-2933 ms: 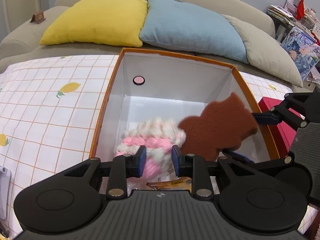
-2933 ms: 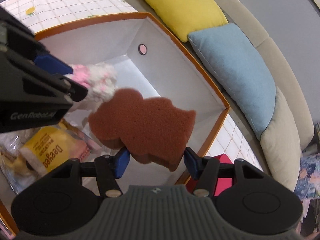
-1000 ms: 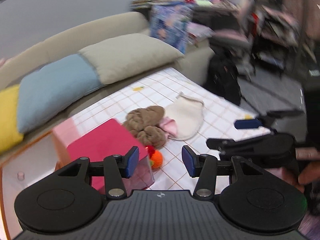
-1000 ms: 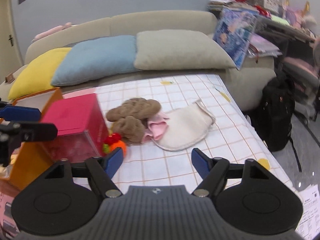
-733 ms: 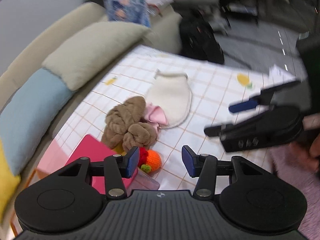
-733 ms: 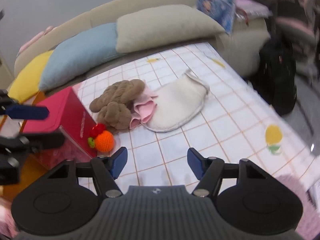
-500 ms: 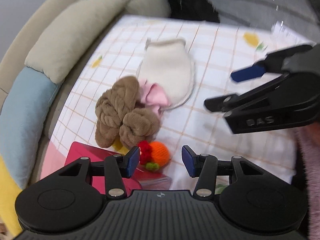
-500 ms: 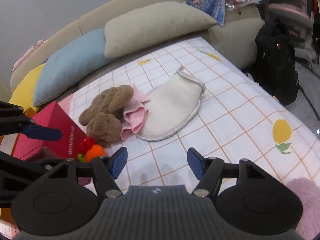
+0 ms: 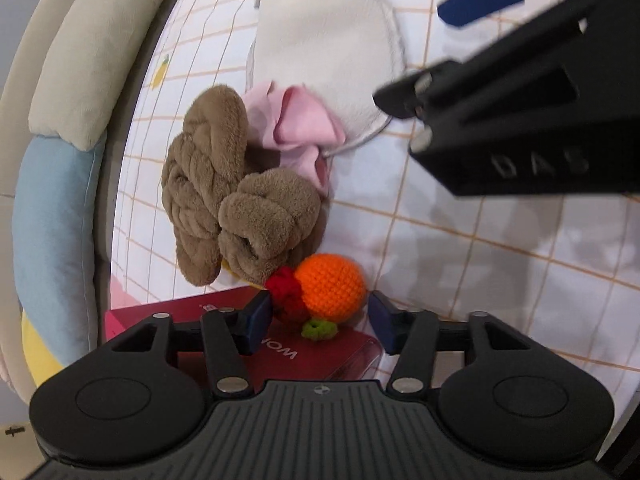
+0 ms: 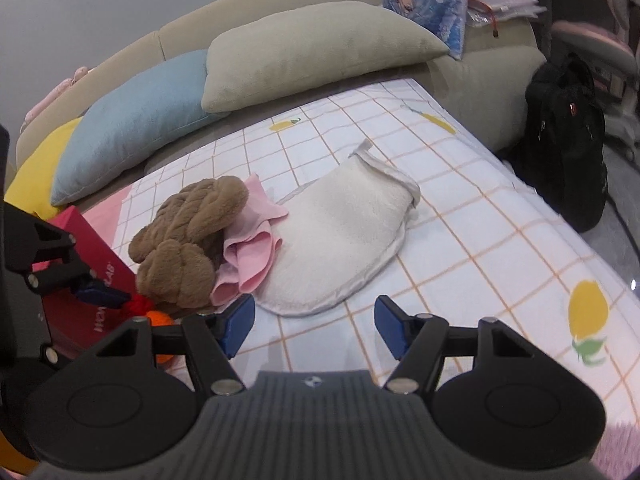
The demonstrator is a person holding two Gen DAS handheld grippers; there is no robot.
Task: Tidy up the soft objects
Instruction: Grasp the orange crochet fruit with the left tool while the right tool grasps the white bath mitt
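Observation:
An orange crochet ball (image 9: 332, 288) with a red tuft and a green stub lies on the checked cloth against a red box (image 9: 288, 360). My left gripper (image 9: 319, 316) points down over it, open, with the ball between the jaws and the pads apart from it. Beside the ball are a brown knotted plush (image 9: 224, 192), a crumpled pink cloth (image 9: 304, 128) and a white fleece mitt (image 9: 332, 40). My right gripper (image 10: 315, 322) is open and empty, just short of the mitt (image 10: 340, 248). One of the left gripper's fingers (image 10: 98, 292) shows beside the plush (image 10: 188, 240).
The red box (image 10: 80, 240) stands at the left. A sofa runs behind the table with beige (image 10: 312, 52), blue (image 10: 136, 120) and yellow (image 10: 36, 160) cushions. A black backpack (image 10: 568, 140) sits on the floor past the right edge.
Both grippers left the orange-rimmed box; the right no longer holds the brown sponge. The left sank and rolled until the orange ball lay between its jaws. The right came down toward the mitt.

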